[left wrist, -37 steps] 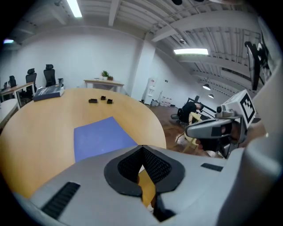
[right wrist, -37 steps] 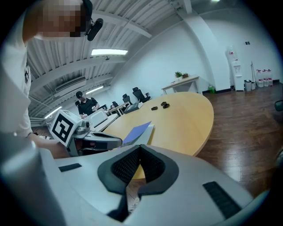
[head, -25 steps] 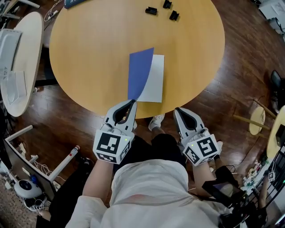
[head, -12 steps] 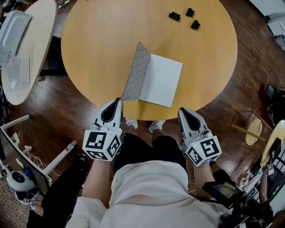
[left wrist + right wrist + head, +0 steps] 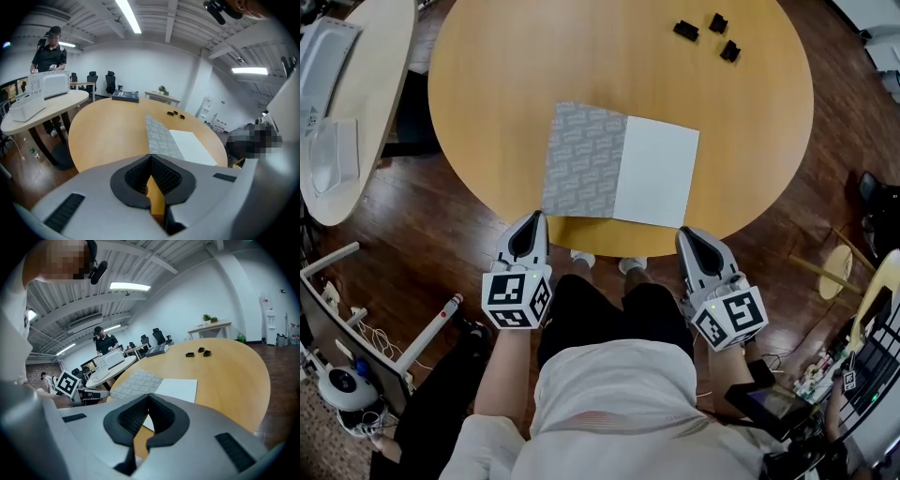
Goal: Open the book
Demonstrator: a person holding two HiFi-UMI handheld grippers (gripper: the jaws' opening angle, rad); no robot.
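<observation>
The book (image 5: 620, 165) lies open and flat near the front edge of the round wooden table (image 5: 487, 84). Its left half is a grey patterned inner cover (image 5: 583, 159), its right half a blank white page (image 5: 656, 172). My left gripper (image 5: 534, 217) hangs just off the table's near rim, below the cover's lower left corner, shut and holding nothing. My right gripper (image 5: 684, 234) sits off the rim below the page's lower right corner, also shut and bare. The left gripper view shows the left gripper (image 5: 150, 157) closed, with the book (image 5: 161, 138) ahead. In the right gripper view the right gripper (image 5: 149, 397) faces the book (image 5: 159, 385).
Three small black clips (image 5: 712, 33) lie at the table's far side, and a dark book (image 5: 125, 96) rests at its far edge. A pale side table (image 5: 337, 103) with a white device stands to the left. A person (image 5: 49, 51) stands behind it, near office chairs.
The cover, blue side up and standing on edge before, has swung over to the left and now lies flat. My left gripper has moved left and back from its corner.
</observation>
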